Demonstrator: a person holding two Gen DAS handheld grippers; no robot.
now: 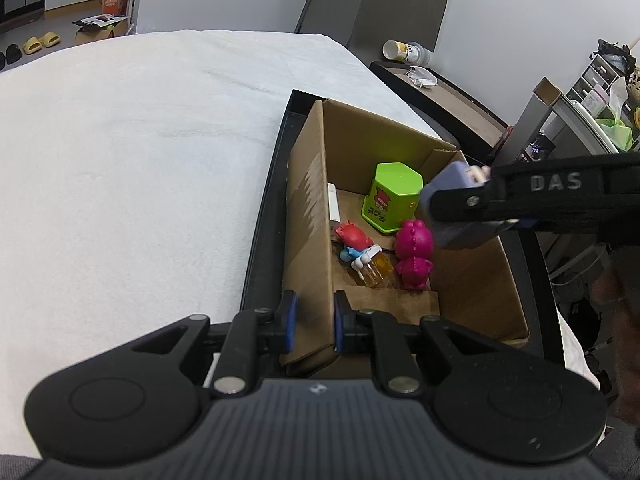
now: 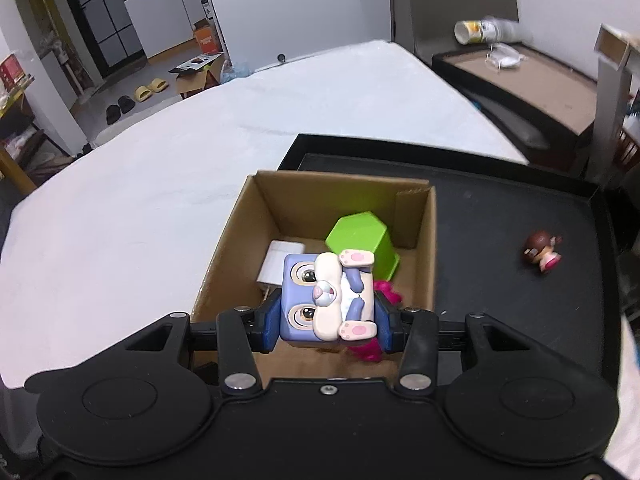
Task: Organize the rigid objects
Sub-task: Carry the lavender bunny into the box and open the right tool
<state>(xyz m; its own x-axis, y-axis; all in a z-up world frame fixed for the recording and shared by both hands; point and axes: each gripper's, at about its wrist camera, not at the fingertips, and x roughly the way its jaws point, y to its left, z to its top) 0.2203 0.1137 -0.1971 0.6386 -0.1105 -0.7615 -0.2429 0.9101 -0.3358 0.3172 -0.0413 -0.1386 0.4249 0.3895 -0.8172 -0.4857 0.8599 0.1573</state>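
Cardboard box (image 1: pixel 400 184) wall pinched in our left gripper (image 1: pixel 314 326); our right gripper (image 2: pixel 326 322) clamps purple bunny cube (image 2: pixel 326 300), which could topple figurines below.

Black ribbed gripper (image 1: pixel 313 326), blue pads (image 1: pixel 291 320), silver screws

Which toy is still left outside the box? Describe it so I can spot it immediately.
Find the black tray on the white table; the cardboard box sits on its left part. To the right of the box, alone on the bare tray floor, lies a small doll figurine: brown hair, pink dress, the only toy not in the box.
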